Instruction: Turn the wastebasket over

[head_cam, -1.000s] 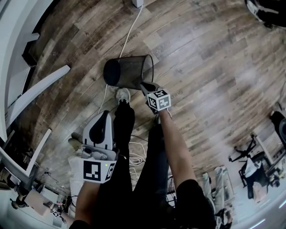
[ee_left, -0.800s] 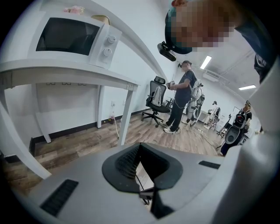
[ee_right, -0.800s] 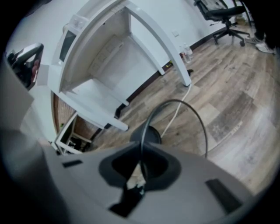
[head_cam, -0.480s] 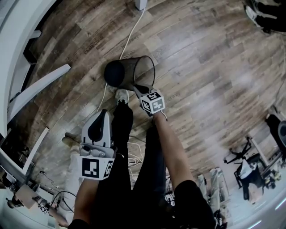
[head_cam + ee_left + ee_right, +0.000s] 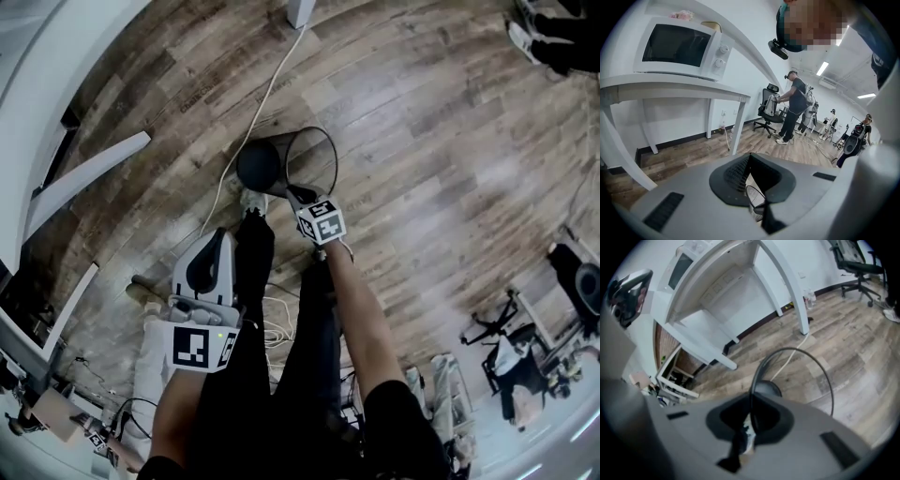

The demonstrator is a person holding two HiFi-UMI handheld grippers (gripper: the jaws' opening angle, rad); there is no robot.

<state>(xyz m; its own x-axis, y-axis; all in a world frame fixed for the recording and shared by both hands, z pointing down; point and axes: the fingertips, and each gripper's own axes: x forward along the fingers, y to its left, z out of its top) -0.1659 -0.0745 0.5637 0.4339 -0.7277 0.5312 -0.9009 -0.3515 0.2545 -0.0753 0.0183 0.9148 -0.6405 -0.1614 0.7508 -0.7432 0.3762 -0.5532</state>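
We see the black wire-mesh wastebasket tipped on its side above the brown wooden plank floor, just in front of the person's white shoe. Its solid round base faces left in the head view and its open mouth faces right. We cannot tell whether any part of it touches the floor.

The right gripper has its jaws pressed nearly together on the near edge of the thin rim. In the right gripper view only the ring of the rim and the dark base show clearly; the mesh wall is too blurred to make out.

The left gripper hangs well apart from the basket, beside the person's leg. Its jaws meet at the tips with nothing between them, and its grey body cuts off most of its own view. Behind it we make out a white microwave oven on a white table.
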